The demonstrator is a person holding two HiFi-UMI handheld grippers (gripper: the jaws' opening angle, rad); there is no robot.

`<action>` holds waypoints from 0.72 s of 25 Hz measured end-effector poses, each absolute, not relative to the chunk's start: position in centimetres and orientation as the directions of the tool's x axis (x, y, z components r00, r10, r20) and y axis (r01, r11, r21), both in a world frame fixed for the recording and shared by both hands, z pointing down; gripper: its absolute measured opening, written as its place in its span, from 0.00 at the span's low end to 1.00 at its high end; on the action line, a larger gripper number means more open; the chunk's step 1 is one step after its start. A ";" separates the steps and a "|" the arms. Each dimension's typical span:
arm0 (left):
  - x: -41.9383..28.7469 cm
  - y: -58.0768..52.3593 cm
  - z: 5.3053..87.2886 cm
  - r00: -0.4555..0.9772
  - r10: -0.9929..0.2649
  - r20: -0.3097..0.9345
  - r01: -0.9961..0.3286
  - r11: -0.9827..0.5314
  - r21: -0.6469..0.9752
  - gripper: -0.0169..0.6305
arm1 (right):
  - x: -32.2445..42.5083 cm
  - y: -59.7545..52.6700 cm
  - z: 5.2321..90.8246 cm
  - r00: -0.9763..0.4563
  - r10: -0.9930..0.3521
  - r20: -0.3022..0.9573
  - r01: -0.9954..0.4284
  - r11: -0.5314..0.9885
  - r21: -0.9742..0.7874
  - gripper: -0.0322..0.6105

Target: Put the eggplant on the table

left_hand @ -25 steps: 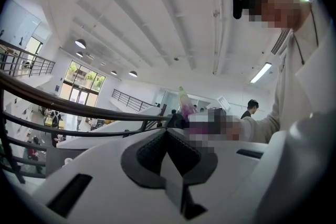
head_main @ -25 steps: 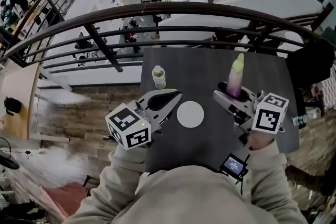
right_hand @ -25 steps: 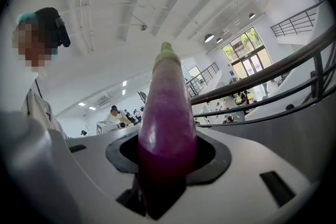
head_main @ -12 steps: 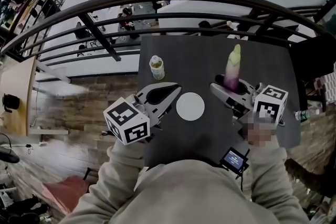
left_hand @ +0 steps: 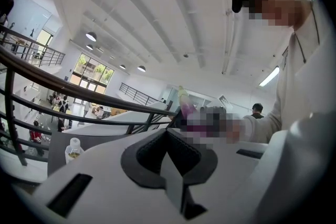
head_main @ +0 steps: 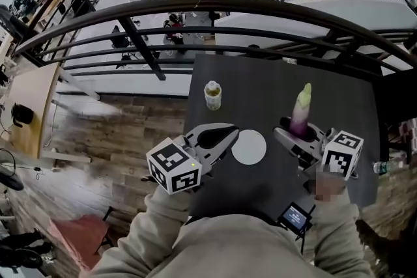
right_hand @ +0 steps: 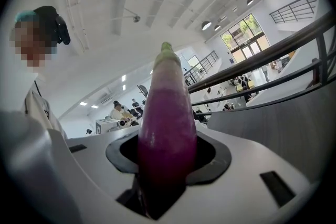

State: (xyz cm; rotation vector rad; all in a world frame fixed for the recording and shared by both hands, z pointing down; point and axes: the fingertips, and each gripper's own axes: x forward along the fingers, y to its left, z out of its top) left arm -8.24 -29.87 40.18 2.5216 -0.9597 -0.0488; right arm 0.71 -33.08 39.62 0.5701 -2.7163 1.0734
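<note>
The eggplant (head_main: pixel 300 111), purple with a pale green tip, stands upright over the right part of the dark table (head_main: pixel 260 84). My right gripper (head_main: pixel 298 135) is shut on its lower end. In the right gripper view the eggplant (right_hand: pixel 167 128) fills the gap between the black pads of that gripper (right_hand: pixel 168 168). My left gripper (head_main: pixel 228 135) hovers over the table's left front, shut, with nothing in it. In the left gripper view its jaws (left_hand: pixel 170 157) meet, and the eggplant (left_hand: pixel 184 99) shows beyond them.
A white round disc (head_main: pixel 249 147) lies on the table between the grippers. A small bottle (head_main: pixel 212 95) stands at the back left. A small screen device (head_main: pixel 295 218) sits at the front edge. A black railing (head_main: pixel 260 10) runs behind the table, with a lower floor beyond.
Both grippers have sunk a little toward the table, the right one still carrying the upright eggplant. The head view has shifted, so the table sits further right in the picture.
</note>
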 end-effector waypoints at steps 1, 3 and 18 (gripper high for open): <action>-8.4 -29.7 40.4 0.756 -0.643 0.123 -0.628 -0.658 0.416 0.03 | 0.5 -33.0 39.9 -0.914 -0.282 0.292 -0.405 0.669 -0.623 0.36; -8.7 -29.4 40.9 0.750 -0.648 0.129 -0.633 -0.649 0.422 0.03 | 0.1 -32.8 40.4 -0.916 -0.271 0.297 -0.401 0.667 -0.628 0.36; -8.8 -27.4 45.5 0.707 -0.687 0.167 -0.662 -0.560 0.498 0.03 | -0.2 -32.5 47.8 -0.896 -0.174 0.408 -0.423 0.613 -0.668 0.36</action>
